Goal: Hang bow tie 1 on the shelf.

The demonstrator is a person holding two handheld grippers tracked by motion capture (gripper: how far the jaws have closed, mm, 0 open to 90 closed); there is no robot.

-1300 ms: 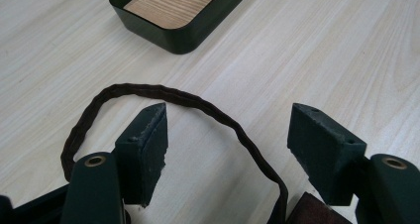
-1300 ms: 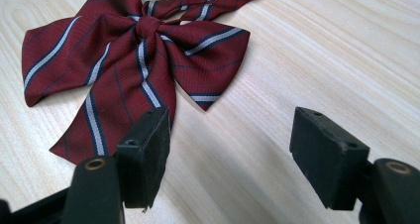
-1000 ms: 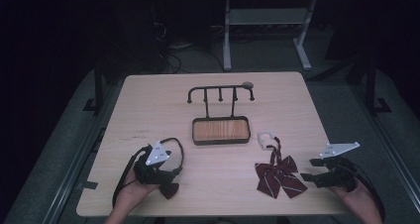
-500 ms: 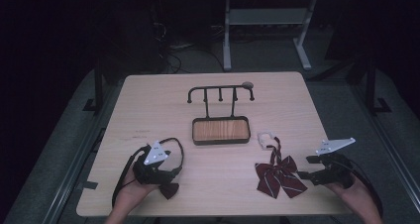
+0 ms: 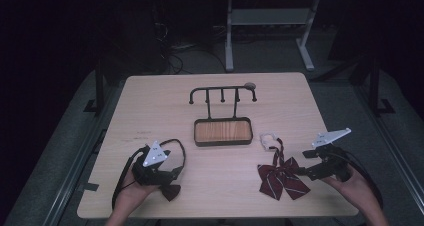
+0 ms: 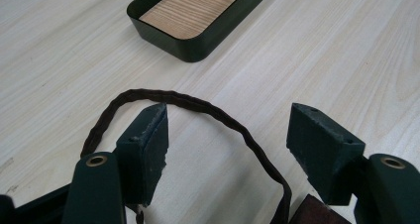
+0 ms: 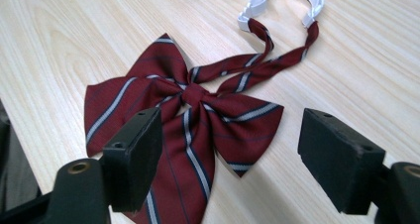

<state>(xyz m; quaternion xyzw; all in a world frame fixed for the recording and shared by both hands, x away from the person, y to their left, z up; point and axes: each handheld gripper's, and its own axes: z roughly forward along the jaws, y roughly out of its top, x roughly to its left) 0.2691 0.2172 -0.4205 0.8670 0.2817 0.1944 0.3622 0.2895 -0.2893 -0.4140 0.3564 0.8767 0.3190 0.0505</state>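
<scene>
Over at the near right of the table, the right gripper sits level in the person's hand with its tips just beside the striped bow tie. Its jaws stand wide and have just been opening, and nothing is pinched between them. From the right gripper view, the bow tie lies flat on the wood below and ahead of the jaws, maroon with pale stripes, its two thin straps running away to a white clasp band. In the high view, that clasp band rests just right of the tray, and the bow lies nearer the person than the tray, to its right.

Now the left gripper, down at the near left of the tray. Its jaws are wide apart too, gripping nothing. The left gripper view shows a dark braided cord arching across the table in a loop between and in front of the jaws, with a dark brown piece at the bottom edge by the right-hand jaw. The tray's rounded corner sits ahead, wooden floor bare. Behind the tray, the black hook rack stands upright.
</scene>
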